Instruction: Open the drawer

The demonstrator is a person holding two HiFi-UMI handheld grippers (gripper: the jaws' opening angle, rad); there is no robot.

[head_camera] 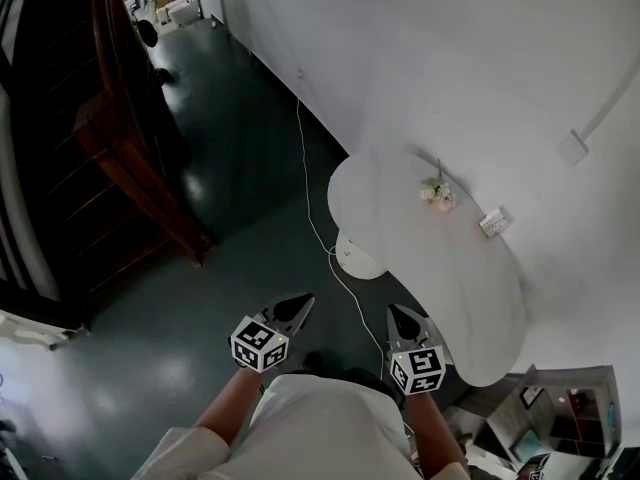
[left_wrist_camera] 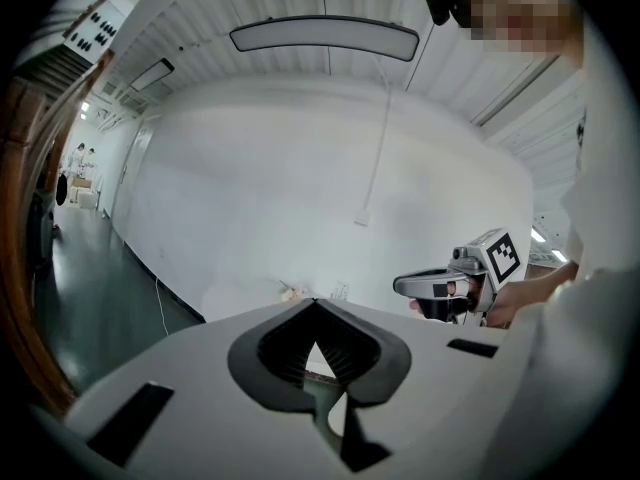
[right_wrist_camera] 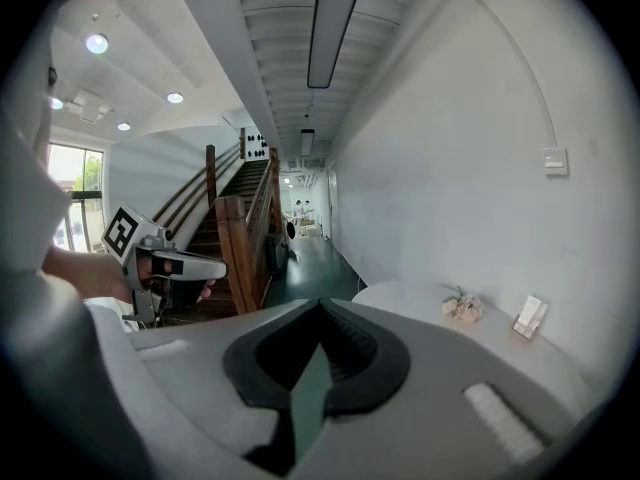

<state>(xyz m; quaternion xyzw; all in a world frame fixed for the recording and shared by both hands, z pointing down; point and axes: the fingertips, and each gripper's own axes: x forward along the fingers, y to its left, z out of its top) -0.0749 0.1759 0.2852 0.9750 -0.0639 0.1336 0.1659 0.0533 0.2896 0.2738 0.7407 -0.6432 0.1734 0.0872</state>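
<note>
Head view: the left gripper (head_camera: 300,301) and right gripper (head_camera: 400,313), each with jaws pressed together on nothing, point side by side over the dark floor (head_camera: 230,168) toward an oval white table (head_camera: 450,278) bearing a flower sprig (head_camera: 436,192). A grey shelf unit (head_camera: 565,418) stands lower right; whether it holds the drawer cannot be told.

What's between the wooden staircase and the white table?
Dark floor, bare except for a white cable running along it beside the table. The head view shows it.
</note>
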